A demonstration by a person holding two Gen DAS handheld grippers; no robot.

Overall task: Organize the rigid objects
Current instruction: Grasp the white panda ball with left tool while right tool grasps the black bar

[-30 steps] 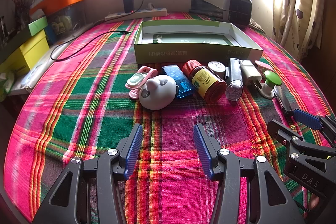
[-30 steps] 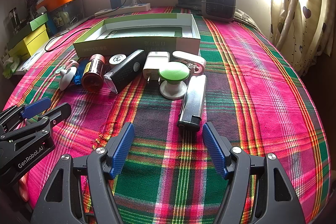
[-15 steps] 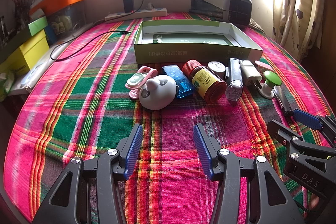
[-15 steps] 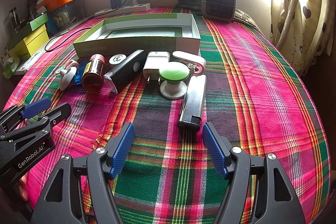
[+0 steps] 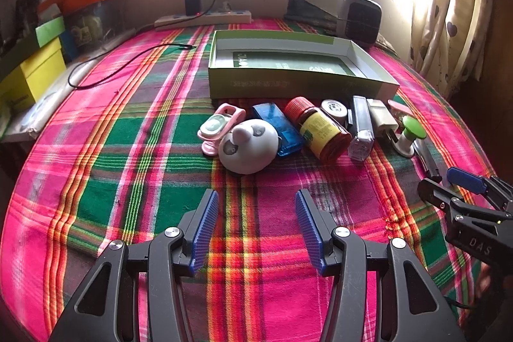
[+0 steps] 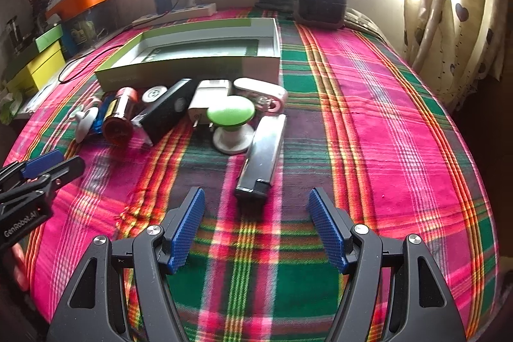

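A row of small objects lies on the plaid cloth in front of an open green box (image 5: 298, 66), which also shows in the right wrist view (image 6: 192, 56). From the left: a pink clip (image 5: 218, 125), a white panda toy (image 5: 248, 146), a blue case (image 5: 280, 125), a red-capped bottle (image 5: 322, 130), a black device (image 6: 166, 111), a white charger (image 6: 208, 96), a green-topped knob (image 6: 231, 120) and a silver-black bar (image 6: 263, 153). My left gripper (image 5: 256, 220) is open, just short of the panda toy. My right gripper (image 6: 256, 220) is open, just short of the bar's near end.
A small heater (image 6: 320, 0) stands at the back right. A power strip (image 5: 202, 18) with a charger and a black cable (image 5: 128, 63) lies at the back left. Yellow and green boxes (image 5: 29, 76) are stacked at the left edge. Curtains (image 6: 455, 21) hang at the right.
The right gripper has moved slightly forward, closer to the silver-black bar. The left gripper has not visibly moved.
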